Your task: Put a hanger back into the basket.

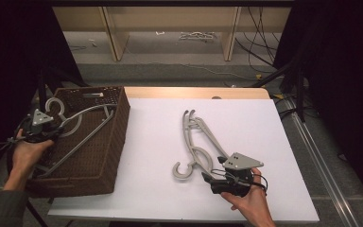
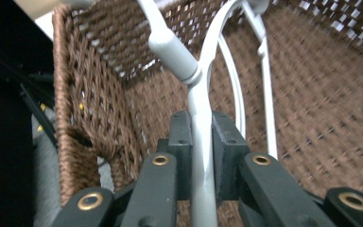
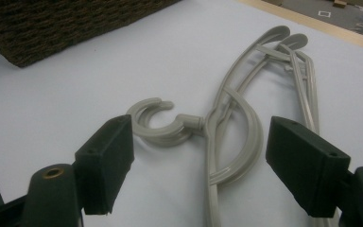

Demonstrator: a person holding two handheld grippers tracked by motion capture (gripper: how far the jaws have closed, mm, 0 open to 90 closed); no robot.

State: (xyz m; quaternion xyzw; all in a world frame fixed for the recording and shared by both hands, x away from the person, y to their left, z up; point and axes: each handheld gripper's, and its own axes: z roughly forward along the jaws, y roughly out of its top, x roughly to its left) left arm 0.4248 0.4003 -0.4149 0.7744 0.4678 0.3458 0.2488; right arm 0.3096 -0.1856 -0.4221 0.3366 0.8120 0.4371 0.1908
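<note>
A brown wicker basket (image 1: 99, 156) stands at the table's left edge. A grey plastic hanger (image 1: 82, 127) lies slanted inside it, hook towards the far left corner. My left gripper (image 1: 40, 125) is at the basket's left rim. In the left gripper view the left gripper (image 2: 201, 137) is shut on the hanger (image 2: 170, 47) just below its neck, over the basket's woven wall (image 2: 90, 94). A small stack of grey hangers (image 1: 198, 142) lies on the white tabletop, hooks nearest me. My right gripper (image 1: 215, 169) rests open beside their near end. In the right gripper view the right gripper (image 3: 198, 137) straddles the hangers (image 3: 246, 94) without touching them.
The white tabletop (image 1: 156, 189) has a wooden strip (image 1: 194, 92) along its far edge. Beyond it the floor shows wooden shelf legs (image 1: 113, 38) and loose cables (image 1: 260, 38). Dark curtains close both sides. A metal rail (image 1: 316, 151) runs along the table's right.
</note>
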